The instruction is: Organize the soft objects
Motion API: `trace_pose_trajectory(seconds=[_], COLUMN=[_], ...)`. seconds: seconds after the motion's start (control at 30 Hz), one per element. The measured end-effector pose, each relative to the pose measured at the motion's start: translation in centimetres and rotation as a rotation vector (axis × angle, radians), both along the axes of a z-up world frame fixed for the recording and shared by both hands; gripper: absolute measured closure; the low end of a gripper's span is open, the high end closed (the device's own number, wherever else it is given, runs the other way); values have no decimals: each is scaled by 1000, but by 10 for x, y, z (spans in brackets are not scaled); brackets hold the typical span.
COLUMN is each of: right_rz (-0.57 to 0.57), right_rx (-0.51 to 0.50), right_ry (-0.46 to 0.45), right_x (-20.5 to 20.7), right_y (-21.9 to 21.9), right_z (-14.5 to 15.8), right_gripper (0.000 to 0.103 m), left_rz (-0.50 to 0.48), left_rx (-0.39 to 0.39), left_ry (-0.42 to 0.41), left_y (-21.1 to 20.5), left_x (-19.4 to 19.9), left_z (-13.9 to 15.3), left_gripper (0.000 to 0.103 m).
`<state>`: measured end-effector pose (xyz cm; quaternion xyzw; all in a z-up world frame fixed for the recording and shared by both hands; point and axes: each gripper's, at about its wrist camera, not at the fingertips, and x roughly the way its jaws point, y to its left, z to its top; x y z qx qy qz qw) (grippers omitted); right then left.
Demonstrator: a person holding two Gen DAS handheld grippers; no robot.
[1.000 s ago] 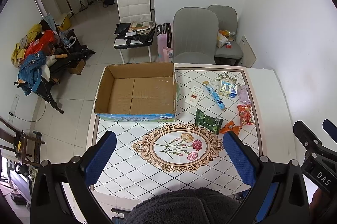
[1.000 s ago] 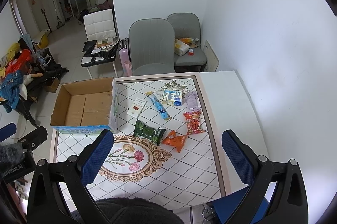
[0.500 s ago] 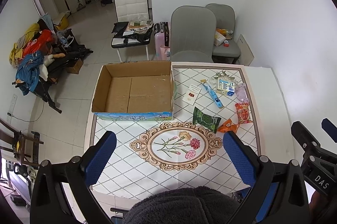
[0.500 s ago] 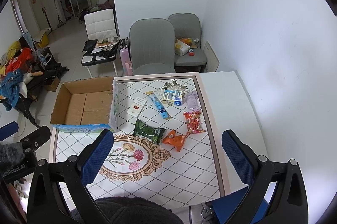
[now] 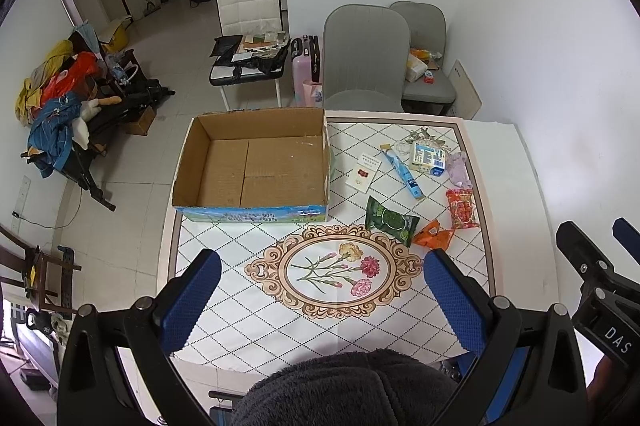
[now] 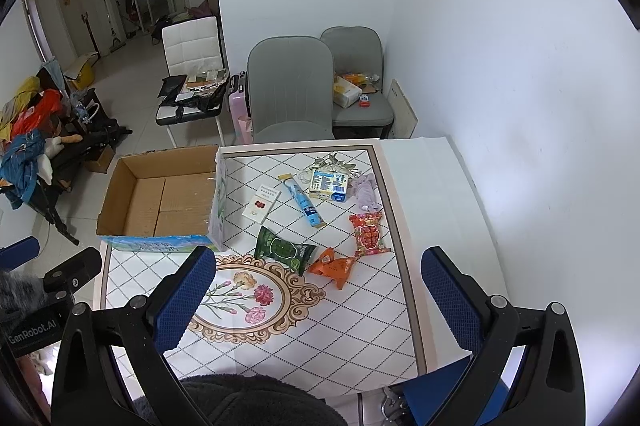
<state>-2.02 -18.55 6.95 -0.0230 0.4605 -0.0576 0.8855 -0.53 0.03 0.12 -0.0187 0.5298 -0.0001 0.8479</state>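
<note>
The left gripper [image 5: 322, 300] hangs high above the near edge of the desk [image 5: 248, 310] with its blue-padded jaws spread wide and nothing between them; the right gripper [image 6: 318, 296] hovers likewise over the near right part of the desk, jaws wide apart and empty; the open brown cardboard box with a blue printed front [image 5: 256, 165] sits at the far left of the desk, overhanging its left edge, and nothing shows inside it; to its right lie the soft things, scattered and apart from both grippers: a dark green snack packet [image 6: 285, 250] just right of the box's near corner, a crumpled orange packet [image 6: 334, 267] beside it, a red printed packet [image 6: 369, 234] farther right, a long blue tube [image 6: 303, 201], a small white card packet with a red mark [image 6: 260, 206], a white and blue carton [image 6: 327, 184] and a pale lilac crumpled wrapper [image 6: 366, 191] at the far right; two grey chairs [image 6: 291, 87] stand beyond the desk.
</note>
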Motion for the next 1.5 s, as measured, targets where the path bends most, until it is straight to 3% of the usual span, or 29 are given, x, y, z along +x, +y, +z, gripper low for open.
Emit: trace_pose_trajectory(seconds=[1.2,1.37,1.5], right_rz=[-17,-89,-157], right_rx=[6,95,174], right_ry=[17,85,196], right_x=[8,34,74], right_y=[2,-35,-86], right_z=[-6,-40,-95], right_gripper=[0,0,0], left_rz=[-16,-23,-16], left_rx=[-20,-101,-167], left_ry=[28,99,229], left_y=[-3,-10,-28], left_x=[14,49,94], left_z=[-9,-43,-103], left_gripper=[0,0,0])
